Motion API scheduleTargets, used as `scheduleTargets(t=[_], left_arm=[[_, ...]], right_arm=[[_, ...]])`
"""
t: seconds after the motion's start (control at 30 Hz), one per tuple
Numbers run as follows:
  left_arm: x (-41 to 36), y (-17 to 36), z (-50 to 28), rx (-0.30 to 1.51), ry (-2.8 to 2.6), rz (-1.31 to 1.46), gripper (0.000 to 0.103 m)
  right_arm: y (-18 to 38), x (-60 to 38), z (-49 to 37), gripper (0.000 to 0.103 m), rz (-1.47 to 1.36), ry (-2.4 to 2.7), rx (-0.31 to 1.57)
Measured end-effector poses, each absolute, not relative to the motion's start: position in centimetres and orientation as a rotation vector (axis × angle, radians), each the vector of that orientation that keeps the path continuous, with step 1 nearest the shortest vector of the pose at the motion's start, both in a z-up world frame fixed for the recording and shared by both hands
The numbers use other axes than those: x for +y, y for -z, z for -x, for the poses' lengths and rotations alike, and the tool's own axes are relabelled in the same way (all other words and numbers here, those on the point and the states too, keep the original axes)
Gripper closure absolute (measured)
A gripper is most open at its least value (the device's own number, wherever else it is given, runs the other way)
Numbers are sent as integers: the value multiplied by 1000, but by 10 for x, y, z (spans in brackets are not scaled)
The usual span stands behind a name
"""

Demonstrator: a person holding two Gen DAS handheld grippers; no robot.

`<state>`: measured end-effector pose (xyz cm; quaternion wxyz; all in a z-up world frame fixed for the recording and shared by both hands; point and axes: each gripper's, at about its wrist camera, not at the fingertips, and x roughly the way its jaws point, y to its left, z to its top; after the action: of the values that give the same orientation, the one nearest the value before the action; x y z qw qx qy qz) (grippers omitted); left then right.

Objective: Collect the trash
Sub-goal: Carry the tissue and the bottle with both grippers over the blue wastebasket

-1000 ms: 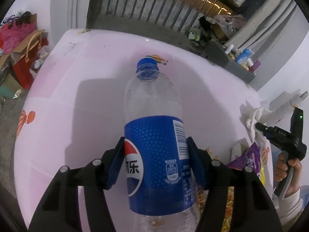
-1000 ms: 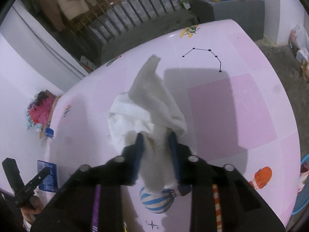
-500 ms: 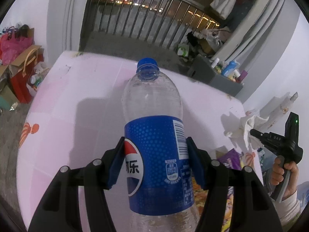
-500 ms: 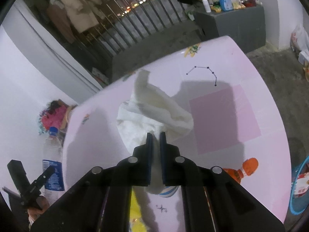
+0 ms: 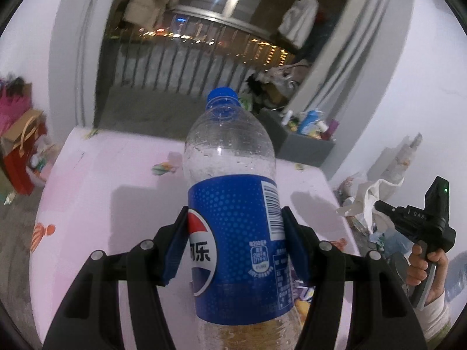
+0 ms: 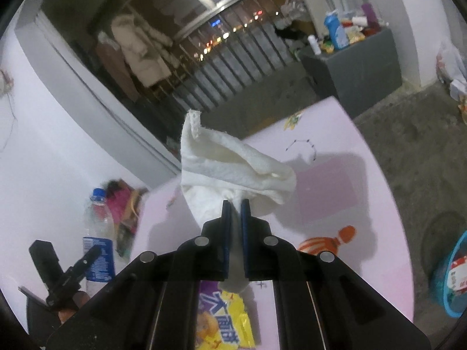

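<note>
My left gripper (image 5: 235, 230) is shut on an empty Pepsi bottle (image 5: 233, 204) with a blue cap and blue label, held upright above the pink table (image 5: 116, 204). My right gripper (image 6: 235, 204) is shut on a crumpled white tissue (image 6: 227, 166), lifted above the table (image 6: 335, 186). The tissue (image 5: 367, 198) and the right gripper also show at the right of the left wrist view. The bottle (image 6: 97, 233) shows at the left of the right wrist view. A yellow and purple snack wrapper (image 6: 221, 318) lies on the table below the right gripper.
A blue basket (image 6: 452, 280) with trash stands on the floor right of the table. A grey cabinet (image 6: 353, 67) with bottles stands behind the table. Red and pink bags (image 5: 20, 145) sit on the floor at the left. A railing (image 5: 189, 58) is beyond.
Both grippers have risen away from the table with the bottle and the tissue. The right jaws closed tight on the tissue.
</note>
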<state>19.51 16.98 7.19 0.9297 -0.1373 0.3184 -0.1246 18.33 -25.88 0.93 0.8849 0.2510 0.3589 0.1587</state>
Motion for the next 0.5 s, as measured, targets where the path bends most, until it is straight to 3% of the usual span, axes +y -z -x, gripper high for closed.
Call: scheduleTargets(t=[0.23,0.5], left_arm=[[113,-91,-183,627,403,245,43],[-6,-100,-183,664,651,148,43]], right_arm=[[-20,-314,-136,98,-588,-249,658],[-8,-402,-61,98,-678,-23,569]])
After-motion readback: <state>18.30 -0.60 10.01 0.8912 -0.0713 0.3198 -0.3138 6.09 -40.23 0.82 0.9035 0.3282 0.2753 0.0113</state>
